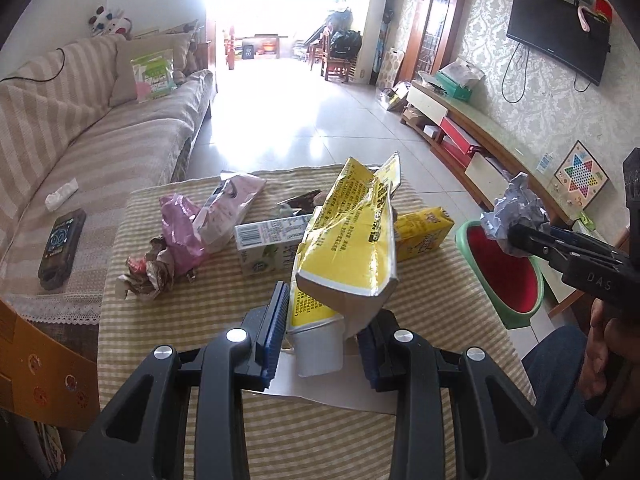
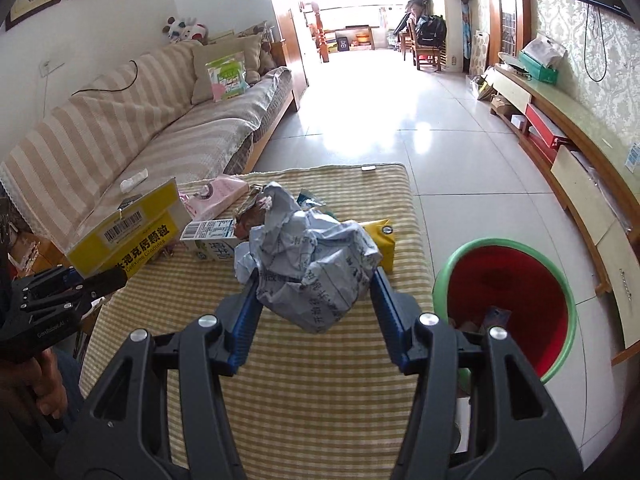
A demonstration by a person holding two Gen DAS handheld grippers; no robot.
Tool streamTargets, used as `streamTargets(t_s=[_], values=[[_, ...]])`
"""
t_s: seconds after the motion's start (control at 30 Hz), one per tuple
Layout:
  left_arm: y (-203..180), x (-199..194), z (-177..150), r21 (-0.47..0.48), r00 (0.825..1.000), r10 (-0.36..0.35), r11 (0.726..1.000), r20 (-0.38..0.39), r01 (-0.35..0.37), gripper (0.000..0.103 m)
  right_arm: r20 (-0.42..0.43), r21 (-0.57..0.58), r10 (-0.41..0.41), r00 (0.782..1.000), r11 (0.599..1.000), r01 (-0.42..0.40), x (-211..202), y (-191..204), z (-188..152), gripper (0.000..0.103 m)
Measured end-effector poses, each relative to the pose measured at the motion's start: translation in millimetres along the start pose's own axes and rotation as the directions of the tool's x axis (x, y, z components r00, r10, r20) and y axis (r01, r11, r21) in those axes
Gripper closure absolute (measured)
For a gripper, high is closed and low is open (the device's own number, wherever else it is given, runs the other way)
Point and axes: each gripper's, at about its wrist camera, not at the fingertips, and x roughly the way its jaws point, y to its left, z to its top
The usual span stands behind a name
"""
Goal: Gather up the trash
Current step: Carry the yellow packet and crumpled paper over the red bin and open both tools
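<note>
The yellow box [image 1: 352, 236], flattened and torn, is clamped by its white end flap between the pads of the left gripper [image 1: 324, 340], raised above the table [image 1: 200, 360] and tilted away from the camera; in the right wrist view the same box [image 2: 124, 232] shows at the left edge, off the cloth. The paper wad [image 2: 308, 268], crumpled grey-white with print, is pinched between the blue pads of the right gripper [image 2: 316, 312], also clear of the table; from the left view the wad [image 1: 510, 212] hangs above the near rim of the bin [image 1: 508, 276]. The bin, green outside and red inside, stands on the floor just beside the table's right edge, with some scraps inside. Left on the striped cloth: a white carton [image 1: 268, 248], a yellow carton [image 1: 424, 232], pink wrappers [image 1: 184, 232] and a brown wrapper [image 1: 144, 272]. A sofa [image 1: 80, 128] runs along the left.
</note>
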Motion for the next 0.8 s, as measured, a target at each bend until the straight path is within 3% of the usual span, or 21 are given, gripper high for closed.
streamTargets(t_s=[0.8], values=[[-139, 23, 50, 0.179, 0.992, -0.13, 0.975, -0.002, 0.128, 0.073, 0.072, 0.195, -0.145, 0.987, 0.972, 0.129, -47, -126, -2, 0.051]])
